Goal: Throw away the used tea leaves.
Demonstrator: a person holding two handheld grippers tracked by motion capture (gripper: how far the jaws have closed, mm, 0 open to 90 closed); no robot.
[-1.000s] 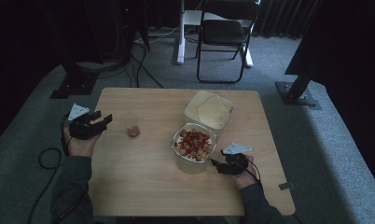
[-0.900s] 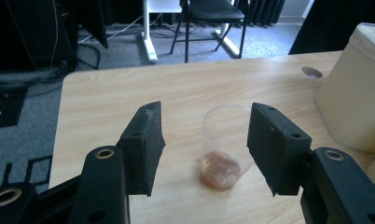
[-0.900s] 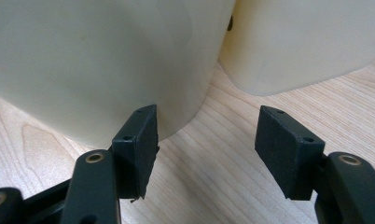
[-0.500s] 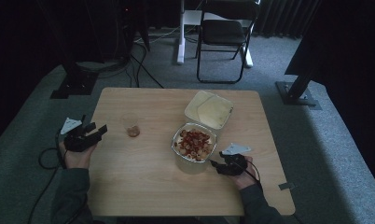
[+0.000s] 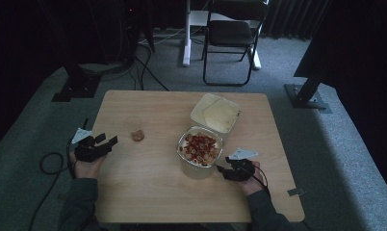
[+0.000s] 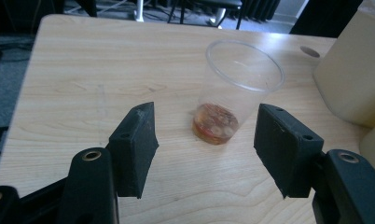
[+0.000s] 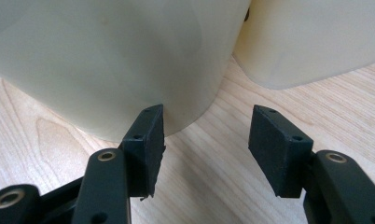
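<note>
In the high view, your left gripper [image 5: 107, 140] sits at the left edge of the surface [image 5: 148, 187], its jaws apart and pointed toward the clear cup [image 5: 135, 130], which stands upright a little way ahead of it and well apart from everything else. Your right gripper [image 5: 221, 169] rests low on the surface at the right, just beside the near wall of the tub [image 5: 200, 166], which is heaped with red and pale pieces of food. A second, cream container [image 5: 215, 113] lies just behind the tub, and a folding chair [image 5: 230, 33] stands on the carpet beyond the surface. In the left gripper view, your left gripper [image 6: 204, 144] has just been opening; its jaws stand wide with bare wood between them. The cup [image 6: 237, 88] is ahead of them and untouched, with a little brownish food at its bottom, and the cream container [image 6: 353, 70] is off to the right. In the right gripper view, your right gripper [image 7: 206, 144] has just been closing a little, yet its jaws are apart with nothing between them. The tub [image 7: 106, 60] looms close ahead on the left, and the cream container [image 7: 316, 37] is on the right.
</note>
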